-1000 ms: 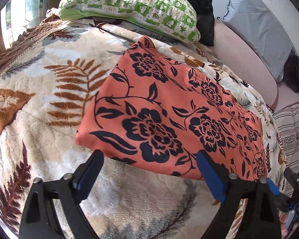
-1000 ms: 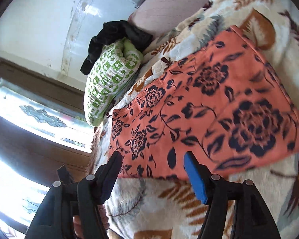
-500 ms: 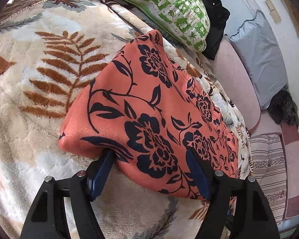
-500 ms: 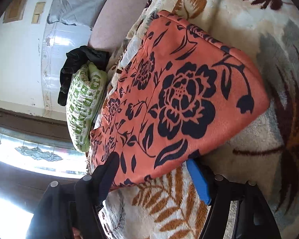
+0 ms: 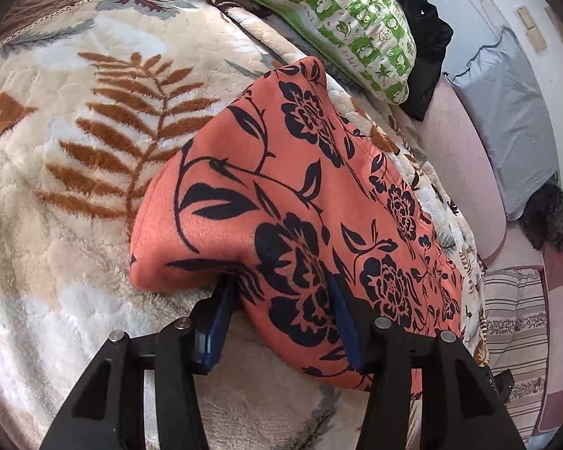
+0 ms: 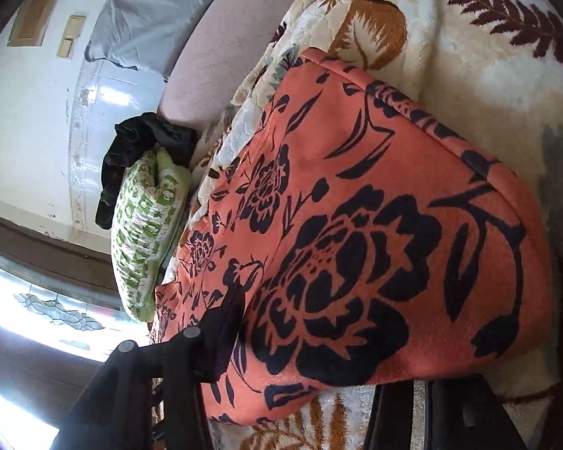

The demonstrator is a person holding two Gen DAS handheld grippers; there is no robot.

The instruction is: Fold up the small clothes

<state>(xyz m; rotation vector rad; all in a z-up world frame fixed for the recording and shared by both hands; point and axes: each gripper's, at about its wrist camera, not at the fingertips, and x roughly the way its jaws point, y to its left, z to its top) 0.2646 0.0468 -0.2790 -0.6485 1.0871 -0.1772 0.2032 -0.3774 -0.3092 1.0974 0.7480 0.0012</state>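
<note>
Orange fleece printed with dark flowers fills both of my views: the garment [image 5: 300, 202] lies on the bed, on a plush leaf-patterned blanket [image 5: 79, 142], already doubled over so its near edge is a thick, rounded fold. My left hand-held gripper [image 5: 277, 322] has its blue-padded fingers [image 5: 216, 328] set on either side of that near edge, with a bulge of cloth between them; the jaws look narrowed onto the fabric, though I cannot say the pinch is firm. My right hand-held gripper [image 6: 311, 360] meets the other end of the same edge [image 6: 319, 300]; one dark finger presses the cloth, the other is mostly hidden under the fold, so I cannot tell how far it is closed. I judge this cloth light, soft and limp, with a slightly grippy nap: it should not slip from the pads, but it will sag and drape between my two hold points. The sensible place to hold is the doubled edge near each corner, taking all layers together, or the lower layer may peel away and spoil the fold. A green patterned pillow [image 5: 319, 15] and a black garment [image 5: 428, 41] lie well beyond, near the head of the bed.
</note>
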